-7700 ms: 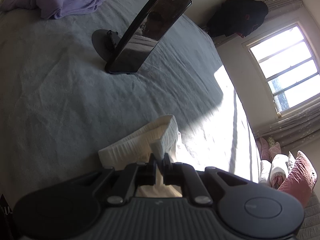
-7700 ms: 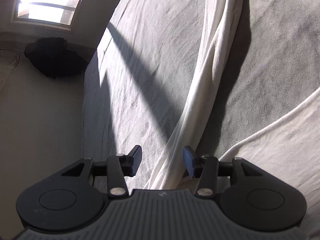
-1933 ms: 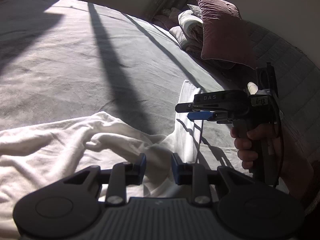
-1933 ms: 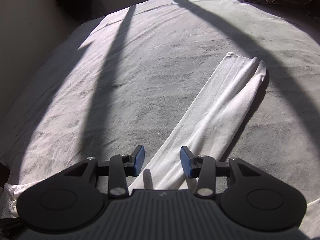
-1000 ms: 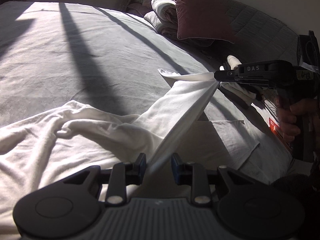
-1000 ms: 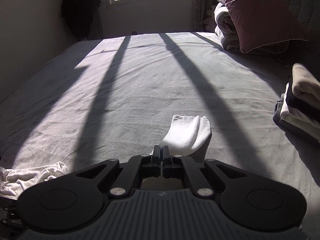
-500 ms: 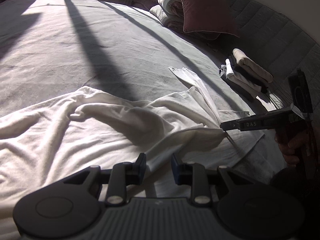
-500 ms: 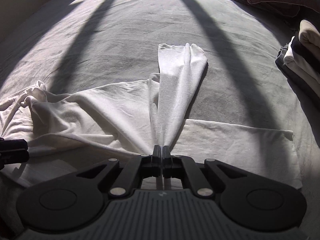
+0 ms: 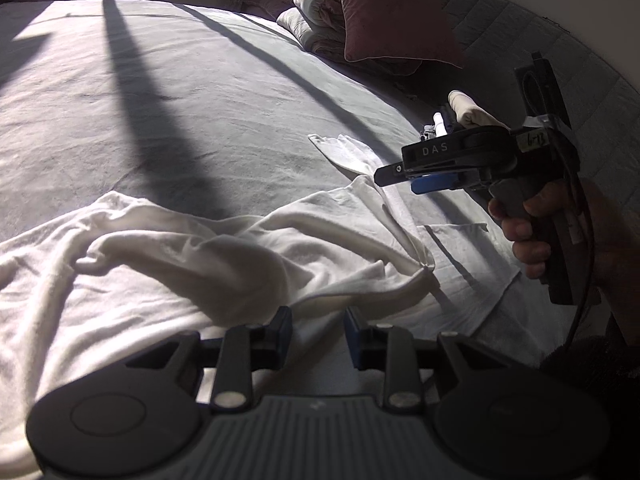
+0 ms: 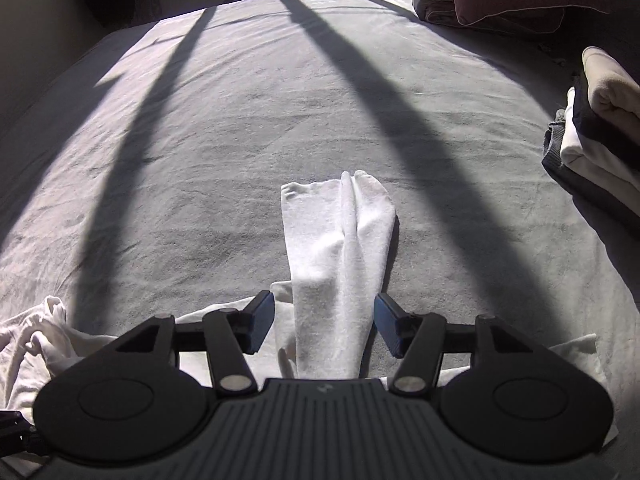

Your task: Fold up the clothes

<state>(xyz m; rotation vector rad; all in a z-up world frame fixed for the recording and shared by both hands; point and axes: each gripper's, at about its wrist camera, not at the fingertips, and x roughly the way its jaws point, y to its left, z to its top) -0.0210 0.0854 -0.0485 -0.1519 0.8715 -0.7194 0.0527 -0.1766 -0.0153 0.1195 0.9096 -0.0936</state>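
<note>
The right gripper is letting go: its jaws are opening, and the white sleeve runs straight ahead between them with neither pad pressing on it. So the sleeve fold is the step in hand, and it looks only half made, since the sleeve lies stretched out on the bed beyond the fingertips instead of over the body of the white garment.

The left gripper hangs partly open just above the rumpled cloth, nothing pinched that I can see.

Next, by my reading, one gripper needs a fresh hold on the sleeve's far end to carry it back across the body, while the other pins the cloth.

Against half a second ago: the right gripper was clamped tight on that sleeve, drawing it into a taut ridge; now it is released and the ridge has slumped.
</note>
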